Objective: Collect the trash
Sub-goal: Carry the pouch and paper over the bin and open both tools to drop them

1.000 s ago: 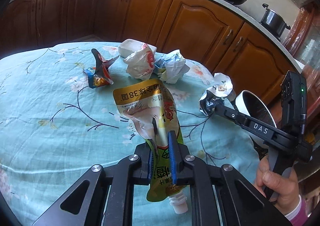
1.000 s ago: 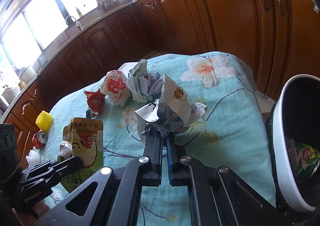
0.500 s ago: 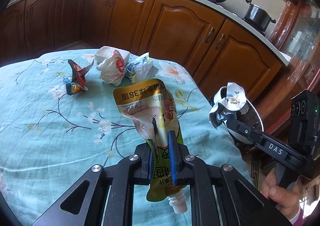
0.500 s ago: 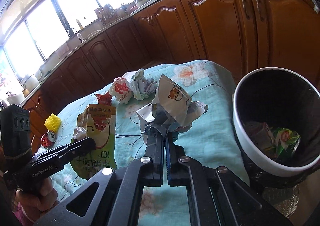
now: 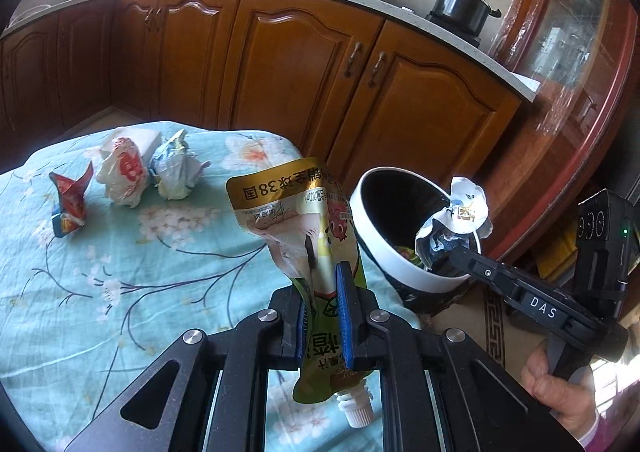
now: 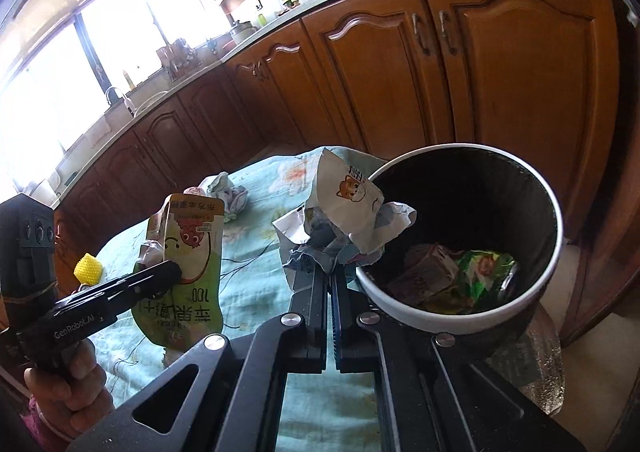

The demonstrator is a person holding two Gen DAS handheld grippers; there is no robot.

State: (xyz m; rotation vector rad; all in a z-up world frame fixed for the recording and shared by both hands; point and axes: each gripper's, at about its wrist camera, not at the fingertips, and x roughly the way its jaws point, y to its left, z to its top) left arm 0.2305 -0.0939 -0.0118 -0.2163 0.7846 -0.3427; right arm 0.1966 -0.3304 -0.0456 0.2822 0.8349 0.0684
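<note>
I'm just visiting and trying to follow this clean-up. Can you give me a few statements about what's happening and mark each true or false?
1. The left gripper holds a juice pouch. True.
2. The right gripper is empty. False: its fingers clamp a crumpled wrapper.
3. The bin is empty. False: trash already lies inside.
4. Three pieces of trash lie on the tablecloth in the left view. True.

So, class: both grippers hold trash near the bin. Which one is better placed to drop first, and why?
Right. The right gripper holds its crumpled wrapper at the bin rim, over the opening. The left gripper holds the juice pouch over the table edge.
</note>
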